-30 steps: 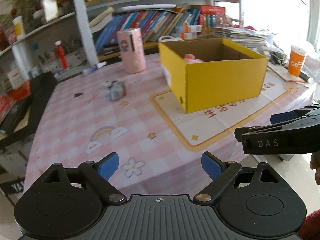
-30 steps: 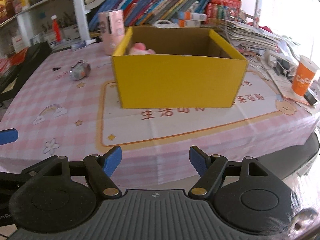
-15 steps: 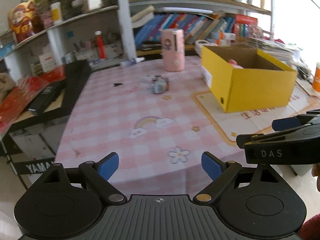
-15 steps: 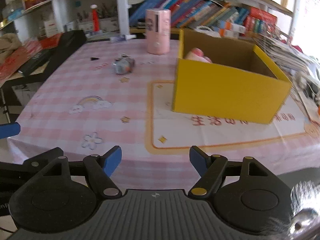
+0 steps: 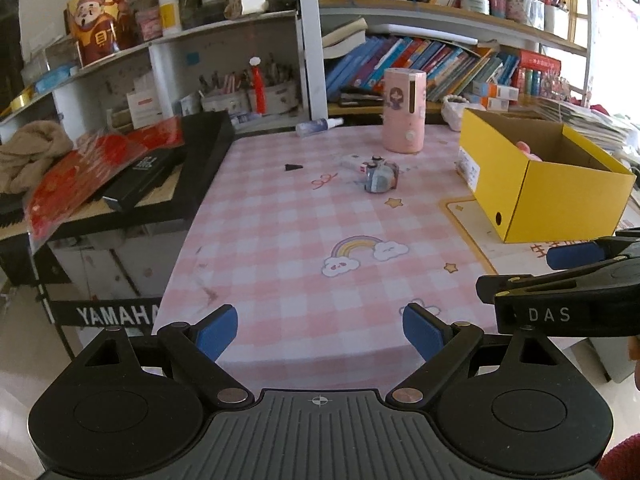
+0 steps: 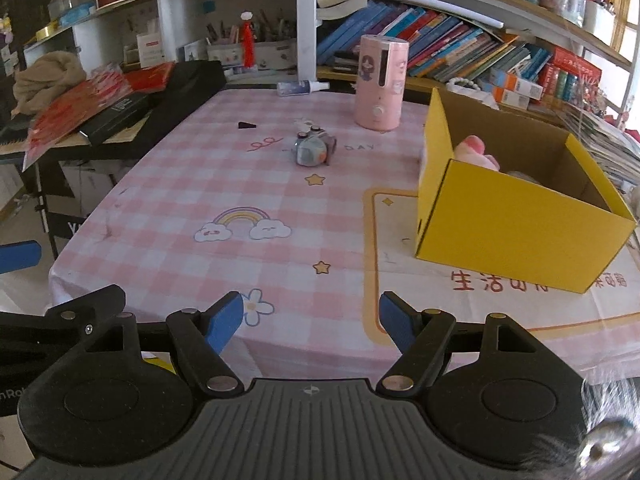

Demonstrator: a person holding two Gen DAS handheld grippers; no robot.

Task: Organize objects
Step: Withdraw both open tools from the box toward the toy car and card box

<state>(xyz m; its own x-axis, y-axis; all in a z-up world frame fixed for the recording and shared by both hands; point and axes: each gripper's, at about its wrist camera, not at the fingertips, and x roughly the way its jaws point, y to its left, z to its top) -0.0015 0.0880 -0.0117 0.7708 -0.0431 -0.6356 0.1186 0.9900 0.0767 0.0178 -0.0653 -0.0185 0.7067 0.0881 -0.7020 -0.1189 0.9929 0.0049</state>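
A small grey toy (image 5: pixel 381 176) lies on the pink checked tablecloth (image 5: pixel 304 232), far ahead of both grippers; it also shows in the right wrist view (image 6: pixel 313 149). An open yellow cardboard box (image 5: pixel 536 184) stands to its right with a pink soft object (image 6: pixel 478 150) inside. My left gripper (image 5: pixel 320 330) is open and empty over the table's near edge. My right gripper (image 6: pixel 311 322) is open and empty, also at the near edge, beside the left one.
A pink cylinder appliance (image 6: pixel 382 83) stands behind the toy. A small bottle (image 5: pixel 319 124) lies at the back edge, a black cone (image 6: pixel 247 125) on the cloth. A black keyboard with red packets (image 5: pixel 132 168) sits left. Bookshelves (image 5: pixel 440 64) stand behind.
Both grippers have swung left, so the grey toy and the table's left side came into the middle of view and the yellow box shifted right. Both stay open.
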